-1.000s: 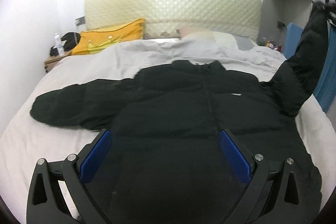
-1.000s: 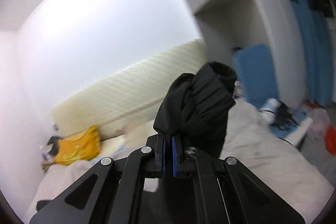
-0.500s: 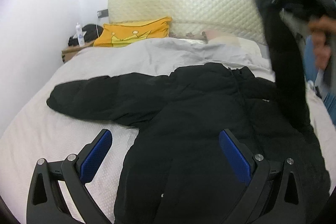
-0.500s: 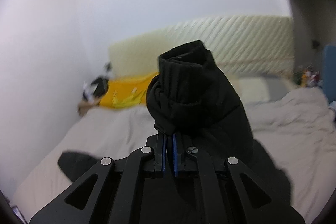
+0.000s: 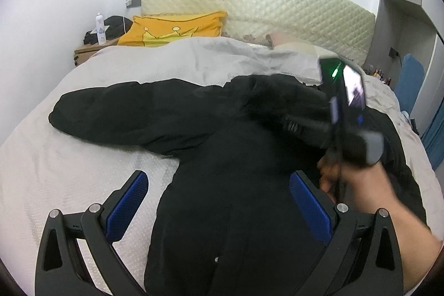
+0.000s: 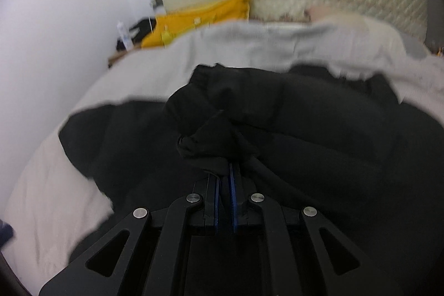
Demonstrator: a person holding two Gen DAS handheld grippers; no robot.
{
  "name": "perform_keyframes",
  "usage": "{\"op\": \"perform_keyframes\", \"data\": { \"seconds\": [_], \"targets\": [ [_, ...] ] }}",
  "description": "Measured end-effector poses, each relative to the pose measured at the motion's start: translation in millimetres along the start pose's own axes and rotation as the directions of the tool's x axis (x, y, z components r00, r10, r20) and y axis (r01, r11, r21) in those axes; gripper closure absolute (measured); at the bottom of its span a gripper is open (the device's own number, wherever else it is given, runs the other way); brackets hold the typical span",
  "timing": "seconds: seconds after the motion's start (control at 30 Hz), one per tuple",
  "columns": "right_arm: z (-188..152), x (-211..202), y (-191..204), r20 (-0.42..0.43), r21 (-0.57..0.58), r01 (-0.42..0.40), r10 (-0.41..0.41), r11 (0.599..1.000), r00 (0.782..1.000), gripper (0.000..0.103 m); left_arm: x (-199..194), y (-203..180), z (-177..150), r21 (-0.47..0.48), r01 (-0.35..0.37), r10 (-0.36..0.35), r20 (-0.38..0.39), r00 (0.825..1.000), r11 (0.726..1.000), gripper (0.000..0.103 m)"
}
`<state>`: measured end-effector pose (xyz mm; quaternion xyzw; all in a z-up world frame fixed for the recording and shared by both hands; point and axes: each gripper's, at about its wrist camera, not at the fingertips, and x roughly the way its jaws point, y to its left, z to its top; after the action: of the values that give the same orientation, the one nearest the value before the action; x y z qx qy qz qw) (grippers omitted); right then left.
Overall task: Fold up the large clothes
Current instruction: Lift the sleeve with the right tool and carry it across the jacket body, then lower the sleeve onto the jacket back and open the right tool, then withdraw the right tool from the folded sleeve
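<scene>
Our right gripper (image 6: 225,179) has its blue pads pressed together on a bunched cuff (image 6: 213,140) of the black jacket (image 6: 319,129), the fabric gathered into a wrinkled knot just ahead of the fingertips. The sleeve behind that cuff lies across the jacket's chest, and from the left wrist view we see our right hand (image 5: 358,179) and its gripper's body over the jacket's right half, blurred. Our left gripper (image 5: 219,201) hangs spread wide above the jacket's lower body, its blue pads (image 5: 127,201) well apart and gripping nothing. The jacket (image 5: 222,157) is a puffy, matte black coat lying flat on the bed (image 5: 69,157), collar toward the headboard (image 5: 258,7). Its other sleeve (image 5: 119,113) stretches out straight to the left, resting on the pale cover. A small silver snap (image 5: 216,259) shows near the hem, between our left fingers. The quilting reads as soft horizontal ridges, though the dark cloth hides most detail. A grey duvet (image 5: 208,60) is rumpled just beyond the collar. A yellow pillow (image 5: 172,28) leans against the cream quilted headboard. Left of the bed, a nightstand (image 5: 86,52) carries a white bottle (image 5: 100,28) and a dark bundle we cannot make out.
</scene>
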<state>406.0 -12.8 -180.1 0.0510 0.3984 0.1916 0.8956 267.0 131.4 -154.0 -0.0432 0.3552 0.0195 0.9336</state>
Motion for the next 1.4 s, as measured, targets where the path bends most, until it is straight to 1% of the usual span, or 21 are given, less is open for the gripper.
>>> {"op": "perform_keyframes", "data": {
  "seconds": [0.07,0.17,0.2,0.27,0.3,0.33,0.4,0.5,0.6,0.7,0.8,0.93,1.07,1.17,1.3,1.4],
  "targets": [
    [-9.8,8.7,-6.8,-0.023,0.012,-0.014,0.014,1.0,1.0,0.096,1.2,-1.0,-0.3,0.0,-0.001,0.001,-0.001,1.0,1.0,0.001],
    [-8.8,7.8,-14.9,-0.019,0.032,-0.037,0.037,0.999,0.999,0.096,2.5,-0.9,1.7,-0.005,-0.004,0.004,-0.007,1.0,1.0,0.001],
    [-8.7,9.3,-13.8,-0.021,0.028,-0.037,0.037,0.999,0.999,0.094,1.5,-0.7,2.9,-0.009,-0.004,0.004,-0.008,1.0,1.0,0.001],
    [-4.5,1.1,-12.1,-0.023,0.007,-0.04,0.04,0.999,0.999,0.084,-2.0,0.6,6.0,-0.019,-0.009,0.009,-0.008,1.0,1.0,0.001],
    [-2.2,-4.6,-12.3,-0.025,0.001,-0.052,0.052,0.999,0.998,0.075,-3.0,1.2,7.2,-0.022,-0.01,0.01,-0.007,1.0,1.0,0.001],
    [-4.0,-8.2,-11.1,-0.023,-0.001,-0.066,0.066,0.998,0.998,0.061,-6.5,1.7,10.1,-0.028,-0.011,0.011,-0.006,1.0,1.0,0.001],
    [3.6,-23.8,-10.7,-0.002,0.003,-0.097,0.098,0.995,0.995,0.05,-14.8,3.0,15.0,-0.04,-0.007,0.007,0.001,1.0,0.999,0.001],
    [13.7,-51.4,-9.8,0.03,-0.005,-0.117,0.117,0.993,0.993,0.05,-30.9,2.1,22.7,-0.053,-0.009,0.01,0.025,1.0,0.999,0.001],
    [23.4,-84.6,-13.6,0.071,-0.01,-0.101,0.102,0.995,0.992,0.05,-44.2,0.6,29.5,-0.058,-0.014,0.016,0.044,0.999,0.998,0.001],
    [34.2,-119.9,-17.8,0.117,-0.019,-0.048,0.05,0.999,0.992,0.05,-59.8,-5.7,35.0,-0.057,-0.005,0.008,0.059,0.998,0.998,0.001],
    [42.6,-153.1,-22.0,0.167,-0.026,-0.002,0.006,1.0,0.986,0.05,-78.3,-18.4,39.7,-0.038,-0.006,0.01,0.084,0.996,0.999,0.001],
    [45.2,-205.6,-31.5,0.244,-0.016,0.061,-0.055,0.998,0.968,0.049,-96.4,-31.5,42.4,-0.029,0.015,-0.012,0.106,0.994,0.999,0.001],
    [33.6,-256.1,-48.1,0.309,0.009,0.095,-0.093,0.995,0.946,0.048,-111.5,-48.9,41.8,0.004,0.025,-0.026,0.125,0.992,1.0,0.001],
    [19.4,-286.1,-62.6,0.346,0.038,0.131,-0.136,0.991,0.929,0.046,-118.6,-60.6,39.4,0.02,0.038,-0.04,0.133,0.99,0.999,0.001],
    [-2.1,-311.7,-82.0,0.362,0.08,0.158,-0.176,0.984,0.915,0.045,-121.5,-73.2,33.3,0.04,0.056,-0.061,0.133,0.989,0.998,0.001],
    [-24.8,-328.5,-93.9,0.376,0.101,0.178,-0.203,0.979,0.904,0.045,-121.9,-82.0,29.0,0.049,0.068,-0.074,0.132,0.989,0.996,0.001]
  ]
}}
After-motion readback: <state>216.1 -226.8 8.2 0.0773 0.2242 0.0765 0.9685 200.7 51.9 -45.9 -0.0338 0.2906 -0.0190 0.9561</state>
